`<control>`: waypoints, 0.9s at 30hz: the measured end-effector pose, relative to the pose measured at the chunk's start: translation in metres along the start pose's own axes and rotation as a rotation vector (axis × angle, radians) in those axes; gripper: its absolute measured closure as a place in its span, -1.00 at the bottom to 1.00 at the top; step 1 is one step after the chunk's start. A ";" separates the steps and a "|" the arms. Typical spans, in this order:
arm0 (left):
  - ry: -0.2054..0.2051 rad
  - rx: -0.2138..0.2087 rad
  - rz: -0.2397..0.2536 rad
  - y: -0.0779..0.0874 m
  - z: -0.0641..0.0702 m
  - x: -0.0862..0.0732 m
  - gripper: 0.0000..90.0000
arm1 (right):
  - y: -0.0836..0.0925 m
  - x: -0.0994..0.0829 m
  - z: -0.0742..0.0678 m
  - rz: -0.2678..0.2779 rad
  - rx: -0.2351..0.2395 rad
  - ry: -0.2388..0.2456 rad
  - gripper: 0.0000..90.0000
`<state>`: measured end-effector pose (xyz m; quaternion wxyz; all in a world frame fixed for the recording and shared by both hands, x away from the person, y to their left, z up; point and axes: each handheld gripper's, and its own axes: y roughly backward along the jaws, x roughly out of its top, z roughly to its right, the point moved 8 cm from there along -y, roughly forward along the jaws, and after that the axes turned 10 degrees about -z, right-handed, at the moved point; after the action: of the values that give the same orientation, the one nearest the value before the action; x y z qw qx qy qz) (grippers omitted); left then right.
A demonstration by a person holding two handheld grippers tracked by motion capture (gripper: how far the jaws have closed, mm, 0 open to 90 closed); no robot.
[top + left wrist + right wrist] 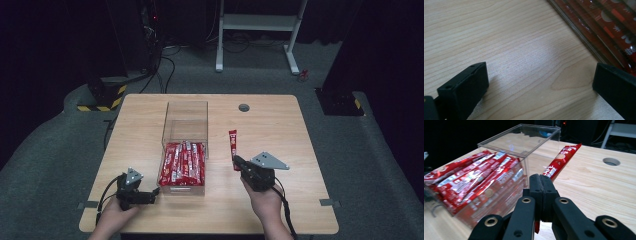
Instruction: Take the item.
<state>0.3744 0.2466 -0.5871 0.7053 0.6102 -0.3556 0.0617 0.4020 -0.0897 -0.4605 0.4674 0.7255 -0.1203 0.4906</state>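
Right gripper [236, 162]: jaws pressed together on the near end of a red sachet [233, 146]. The right gripper view shows the sachet [561, 160] running from between the closed pads up and away, its far end raised off the counter [280, 200]. In the high view the sachet lies to the right of the clear box [186, 131], apart from it, pointing toward the far edge of the counter.

Left gripper [152, 194]: jaws spread wide with nothing between them. It sits low over the counter at the front left, just beside the near left corner of the clear box. In the left gripper view the bare wood [511, 50] lies between the two pads, and the box wall with red packets behind it crosses the upper right corner.

Clear box: rectangular, transparent, open at the top, standing left of centre on the counter. Its near half holds a pile of red sachets [182, 164] lying lengthwise; its far half shows bare. The right gripper view confirms the pile [471, 185] stacked against the near wall.

Counter: light wood, with a round cable hole [244, 107] near the far edge.
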 end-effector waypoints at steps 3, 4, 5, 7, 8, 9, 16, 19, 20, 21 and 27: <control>0.003 0.000 0.003 0.000 0.000 0.000 -0.99 | -0.002 0.000 0.005 -0.001 -0.010 -0.005 1.00; 0.003 0.000 0.003 0.000 0.000 0.000 -0.99 | -0.002 0.001 0.007 -0.001 -0.013 -0.006 1.00; 0.003 0.000 0.003 0.000 0.000 0.000 -0.99 | -0.004 0.001 0.011 -0.002 -0.019 -0.010 1.00; 0.003 0.000 0.003 0.000 0.000 0.000 -0.99 | -0.005 0.001 0.013 -0.001 -0.021 -0.012 1.00; 0.003 0.001 0.003 0.000 0.000 0.000 -0.99 | -0.005 0.001 0.015 -0.003 -0.025 -0.012 1.00; 0.003 0.000 0.003 0.000 0.000 0.000 -0.99 | -0.006 0.001 0.017 -0.004 -0.028 -0.015 1.00; 0.005 0.003 0.004 0.000 0.000 0.000 -0.99 | -0.009 0.001 0.028 -0.003 -0.046 -0.028 1.00; 0.005 0.004 0.004 0.000 0.000 0.000 -0.99 | -0.011 -0.001 0.033 -0.009 -0.054 -0.041 1.00; 0.005 0.004 0.004 0.000 0.000 0.000 -0.99 | -0.012 -0.002 0.036 -0.011 -0.058 -0.045 1.00; 0.005 0.004 0.004 0.000 0.000 0.000 -0.99 | -0.013 -0.002 0.038 -0.010 -0.064 -0.048 1.00; 0.005 0.004 0.004 0.000 0.000 0.000 -0.99 | -0.019 -0.006 0.049 -0.019 -0.081 -0.059 1.00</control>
<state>0.3742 0.2465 -0.5871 0.7049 0.6106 -0.3550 0.0653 0.4407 -0.1203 -0.4805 0.4970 0.7214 -0.1470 0.4593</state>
